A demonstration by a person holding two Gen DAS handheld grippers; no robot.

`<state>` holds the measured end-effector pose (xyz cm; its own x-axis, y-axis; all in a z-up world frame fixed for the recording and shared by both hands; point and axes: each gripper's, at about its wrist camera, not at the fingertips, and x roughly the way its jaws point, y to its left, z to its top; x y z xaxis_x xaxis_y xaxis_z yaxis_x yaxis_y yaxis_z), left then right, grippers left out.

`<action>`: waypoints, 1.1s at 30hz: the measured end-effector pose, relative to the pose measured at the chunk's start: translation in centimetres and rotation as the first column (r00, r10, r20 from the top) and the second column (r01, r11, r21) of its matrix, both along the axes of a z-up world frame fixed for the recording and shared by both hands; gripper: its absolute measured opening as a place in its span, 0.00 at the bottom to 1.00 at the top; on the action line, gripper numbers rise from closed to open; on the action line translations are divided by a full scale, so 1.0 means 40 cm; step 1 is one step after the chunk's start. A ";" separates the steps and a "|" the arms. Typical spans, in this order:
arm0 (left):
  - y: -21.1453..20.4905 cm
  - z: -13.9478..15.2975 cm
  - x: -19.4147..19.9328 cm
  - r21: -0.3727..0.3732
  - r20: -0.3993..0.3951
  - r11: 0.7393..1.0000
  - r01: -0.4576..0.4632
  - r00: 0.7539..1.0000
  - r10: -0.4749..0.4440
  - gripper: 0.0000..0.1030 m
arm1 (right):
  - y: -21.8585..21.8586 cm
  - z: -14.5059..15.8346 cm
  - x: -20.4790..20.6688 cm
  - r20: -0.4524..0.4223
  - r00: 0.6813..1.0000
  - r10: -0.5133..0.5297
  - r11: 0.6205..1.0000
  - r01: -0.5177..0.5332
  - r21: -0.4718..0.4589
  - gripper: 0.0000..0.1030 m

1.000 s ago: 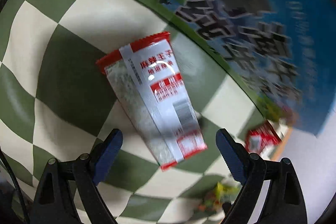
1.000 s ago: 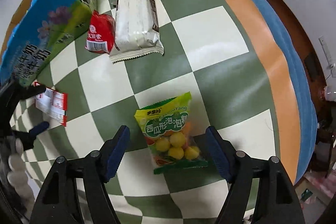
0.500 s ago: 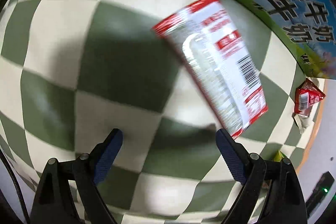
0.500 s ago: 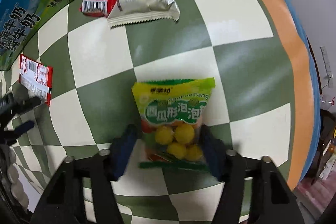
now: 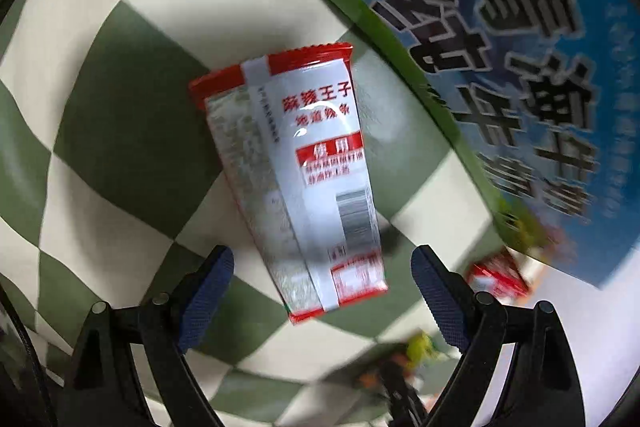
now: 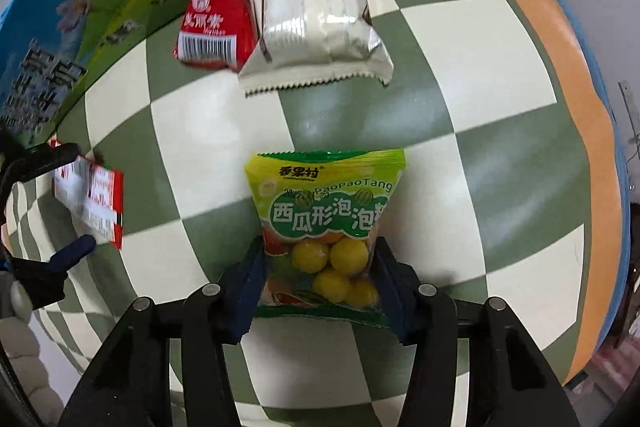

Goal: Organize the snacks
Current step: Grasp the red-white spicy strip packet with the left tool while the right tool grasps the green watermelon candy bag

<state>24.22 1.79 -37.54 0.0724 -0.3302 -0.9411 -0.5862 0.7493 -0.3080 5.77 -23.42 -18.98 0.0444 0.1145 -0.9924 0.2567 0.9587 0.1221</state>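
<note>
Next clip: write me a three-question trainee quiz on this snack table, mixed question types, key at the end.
1. True or false: the right tongs have the green candy bag between their pads.
2. The red packet lies against which side of the beige packet in the right wrist view? A) left B) right
3. Fill in: the red-and-white packet lies on the ___ cloth, untouched by the open left tongs.

Key: 1 true; 2 A; 3 checkered
</note>
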 end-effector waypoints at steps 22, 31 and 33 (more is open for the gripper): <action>-0.028 0.050 -0.077 0.183 0.036 0.922 0.340 0.935 -0.352 0.88 | 0.007 0.040 -0.009 -0.042 0.999 0.030 0.993 -0.025 0.118 0.65; -0.163 0.016 0.017 0.304 0.030 0.822 0.482 0.857 -0.514 0.46 | 0.019 0.079 0.013 -0.006 0.996 0.090 0.995 -0.090 0.051 0.58; -0.158 0.019 -0.011 0.304 0.019 0.807 0.507 0.843 -0.537 0.45 | 0.037 0.081 0.013 -0.010 0.994 0.108 0.992 -0.107 0.066 0.57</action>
